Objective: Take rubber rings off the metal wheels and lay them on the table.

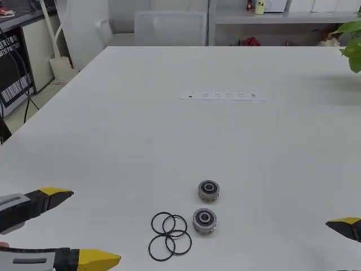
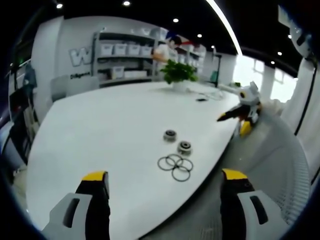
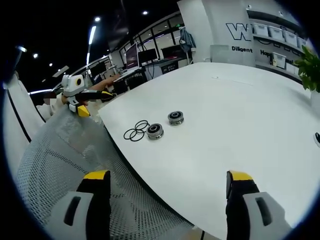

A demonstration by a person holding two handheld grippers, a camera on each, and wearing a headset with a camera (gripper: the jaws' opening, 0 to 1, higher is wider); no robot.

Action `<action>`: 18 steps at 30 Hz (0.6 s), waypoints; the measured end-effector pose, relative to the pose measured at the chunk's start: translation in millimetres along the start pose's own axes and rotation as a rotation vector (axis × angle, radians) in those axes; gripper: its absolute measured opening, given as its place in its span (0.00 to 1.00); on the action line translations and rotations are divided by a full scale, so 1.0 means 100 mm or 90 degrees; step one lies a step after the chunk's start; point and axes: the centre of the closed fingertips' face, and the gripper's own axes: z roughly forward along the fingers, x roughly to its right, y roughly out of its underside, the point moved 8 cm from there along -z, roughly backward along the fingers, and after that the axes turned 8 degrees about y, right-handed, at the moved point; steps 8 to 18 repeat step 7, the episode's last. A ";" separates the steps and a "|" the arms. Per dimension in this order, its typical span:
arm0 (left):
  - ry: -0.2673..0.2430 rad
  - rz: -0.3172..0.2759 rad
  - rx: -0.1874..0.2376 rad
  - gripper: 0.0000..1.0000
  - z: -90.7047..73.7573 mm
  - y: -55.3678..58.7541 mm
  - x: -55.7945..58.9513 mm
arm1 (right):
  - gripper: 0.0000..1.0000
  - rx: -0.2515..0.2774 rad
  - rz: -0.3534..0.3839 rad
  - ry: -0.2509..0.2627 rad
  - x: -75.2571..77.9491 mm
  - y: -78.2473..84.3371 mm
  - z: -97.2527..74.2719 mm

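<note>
Two metal wheels, one [image 1: 208, 191] behind the other [image 1: 204, 221], stand on the white table [image 1: 169, 130] near its front edge. Several black rubber rings [image 1: 169, 234] lie loose and overlapping just left of the nearer wheel. My left gripper [image 1: 96, 227] is open at the bottom left, well left of the rings and holding nothing. At the right edge a yellow fingertip [image 1: 341, 224] of my right gripper shows. In the left gripper view the open left gripper [image 2: 164, 175] faces the rings [image 2: 176, 165] and wheels [image 2: 177, 141]. In the right gripper view the open right gripper [image 3: 168, 175] faces the wheels [image 3: 165, 124] and rings [image 3: 136, 131] from a distance.
A flat white strip [image 1: 223, 95] with small markings lies mid-table. A green plant [image 1: 352, 45] stands at the far right corner. White chairs [image 1: 169, 28] sit behind the table. A mesh chair back [image 3: 75, 150] is close to the right gripper.
</note>
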 end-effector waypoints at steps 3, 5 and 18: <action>0.000 -0.002 0.001 0.93 0.00 0.00 0.00 | 0.93 0.000 0.000 0.001 0.00 0.00 0.00; 0.000 -0.002 0.001 0.93 0.00 0.00 0.00 | 0.93 -0.001 -0.001 0.001 0.00 0.00 0.00; 0.000 -0.002 0.002 0.93 0.00 0.00 0.00 | 0.93 -0.001 -0.002 0.002 0.00 0.00 -0.01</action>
